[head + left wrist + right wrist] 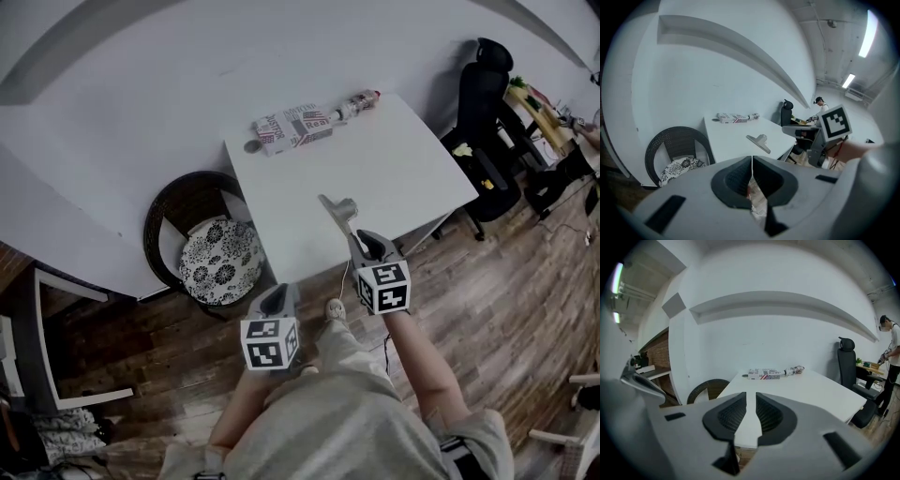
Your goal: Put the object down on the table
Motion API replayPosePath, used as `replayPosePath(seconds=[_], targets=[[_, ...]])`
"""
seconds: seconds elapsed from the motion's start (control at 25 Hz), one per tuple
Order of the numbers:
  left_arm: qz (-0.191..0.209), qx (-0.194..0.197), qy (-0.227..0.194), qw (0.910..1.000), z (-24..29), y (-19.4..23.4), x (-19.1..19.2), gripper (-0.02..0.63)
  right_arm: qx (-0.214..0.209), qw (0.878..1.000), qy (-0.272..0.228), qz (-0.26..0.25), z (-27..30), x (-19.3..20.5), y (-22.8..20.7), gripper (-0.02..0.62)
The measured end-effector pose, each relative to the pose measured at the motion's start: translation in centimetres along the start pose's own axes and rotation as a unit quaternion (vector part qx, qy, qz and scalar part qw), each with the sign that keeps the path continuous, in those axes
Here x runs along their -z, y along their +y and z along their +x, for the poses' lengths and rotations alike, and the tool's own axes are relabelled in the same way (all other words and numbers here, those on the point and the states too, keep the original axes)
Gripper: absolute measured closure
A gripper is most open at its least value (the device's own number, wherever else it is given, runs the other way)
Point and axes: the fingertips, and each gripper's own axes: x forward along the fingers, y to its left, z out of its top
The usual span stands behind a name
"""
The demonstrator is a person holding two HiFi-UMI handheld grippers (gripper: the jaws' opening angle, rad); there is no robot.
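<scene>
Silver metal spring clip (337,208) lay flat on white table (412,169), 11 o'clock of your right gripper (361,242), whose jaws stood parted and empty. Left gripper (279,295) was clenched on nothing. Clip likely light, stiff, slippery; take its handles.

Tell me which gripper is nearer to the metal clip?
Right. The right gripper is just behind the metal clip; the left gripper is farther back, off the table.
</scene>
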Motion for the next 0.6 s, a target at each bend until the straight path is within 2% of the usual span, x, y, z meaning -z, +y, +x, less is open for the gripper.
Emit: replayPosePath(seconds=[0.6], targets=[[0.009,0.012,-0.024,0.9996,-4.2,-1.6,1.3,0.597,-0.004,0.999,-0.05,0.017,-9.1,-0.5,5.4,0.577]])
